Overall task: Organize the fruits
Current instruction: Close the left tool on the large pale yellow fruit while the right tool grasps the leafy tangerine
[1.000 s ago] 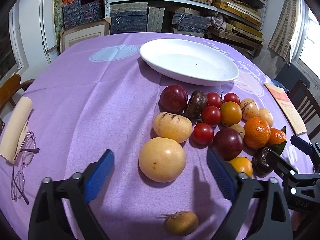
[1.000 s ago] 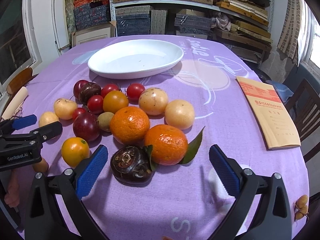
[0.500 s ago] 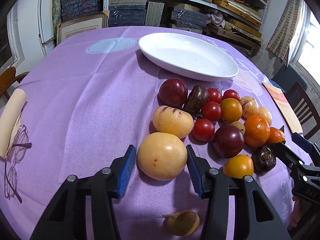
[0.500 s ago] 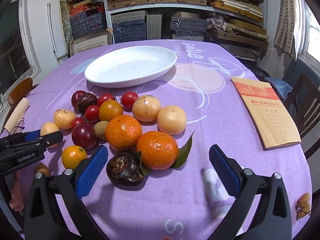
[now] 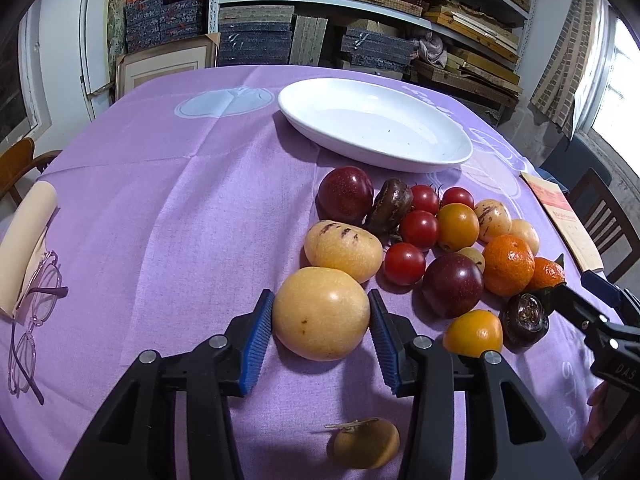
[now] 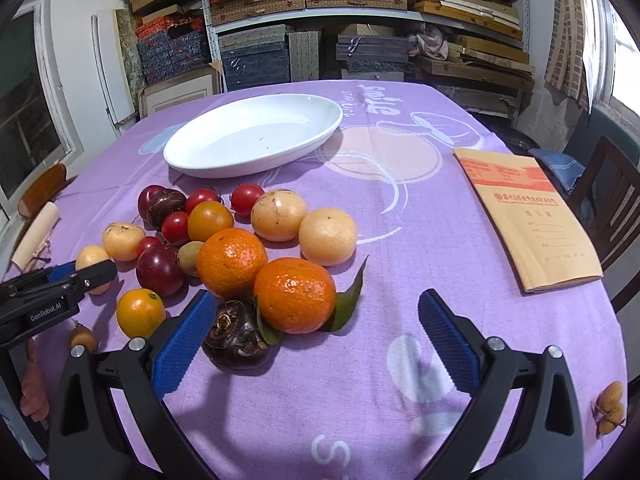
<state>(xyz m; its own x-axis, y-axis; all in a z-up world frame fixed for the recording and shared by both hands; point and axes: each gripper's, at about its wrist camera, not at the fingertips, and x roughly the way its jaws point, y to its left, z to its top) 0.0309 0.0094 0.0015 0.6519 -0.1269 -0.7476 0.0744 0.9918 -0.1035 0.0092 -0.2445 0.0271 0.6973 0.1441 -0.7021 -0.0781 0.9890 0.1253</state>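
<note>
Purple tablecloth [image 6: 400, 208] (printed), shelves [image 6: 360, 20] w/ boxes behind.

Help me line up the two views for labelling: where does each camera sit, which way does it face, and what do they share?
Left wrist: rides behind the left tongs, looking down and forward across the table; their blue pads are closing on a large yellow fruit; the right tongs enter at the right edge.
Right wrist: rides behind the right tongs, wide open before the leafy orange; the left tongs and fingers show at left.
Shared: the white dish, fruit pile, purple cloth, booklet.
</note>
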